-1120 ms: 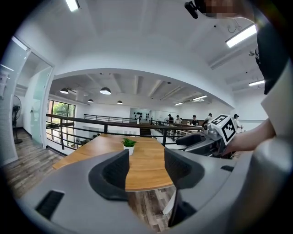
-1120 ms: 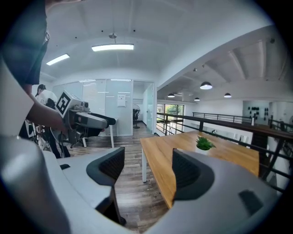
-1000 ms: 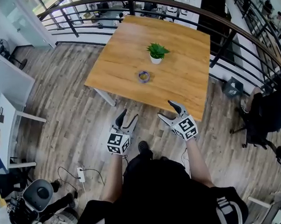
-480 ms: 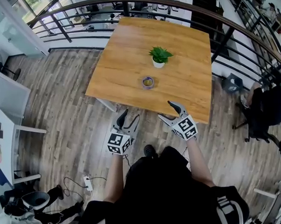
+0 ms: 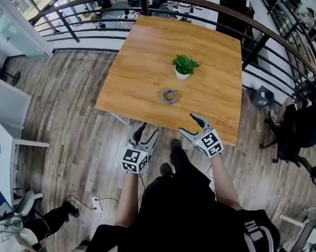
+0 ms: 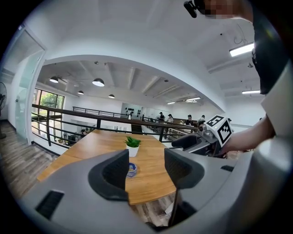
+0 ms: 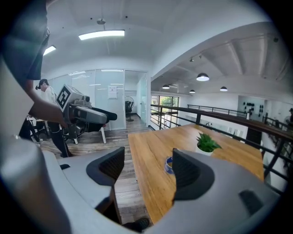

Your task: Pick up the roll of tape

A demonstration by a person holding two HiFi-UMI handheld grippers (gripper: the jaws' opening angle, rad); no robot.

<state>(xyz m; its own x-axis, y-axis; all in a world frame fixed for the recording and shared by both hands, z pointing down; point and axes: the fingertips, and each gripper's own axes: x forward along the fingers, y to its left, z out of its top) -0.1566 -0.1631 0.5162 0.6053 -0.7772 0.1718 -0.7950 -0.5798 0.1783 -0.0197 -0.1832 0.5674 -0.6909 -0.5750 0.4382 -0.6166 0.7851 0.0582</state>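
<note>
Left gripper (image 6: 146,168) jaws apart, empty; beyond them, apparently the roll of tape (image 6: 132,170) on the wooden table (image 6: 87,148).

Head view looks steeply down on the square light-wood table (image 5: 139,66); both gripper views, low near its front edge, share it.

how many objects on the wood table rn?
2. The roll of tape lies toward the near edge of the table; the potted plant stands just beyond it, nearer the middle. None appears hidden.
</note>
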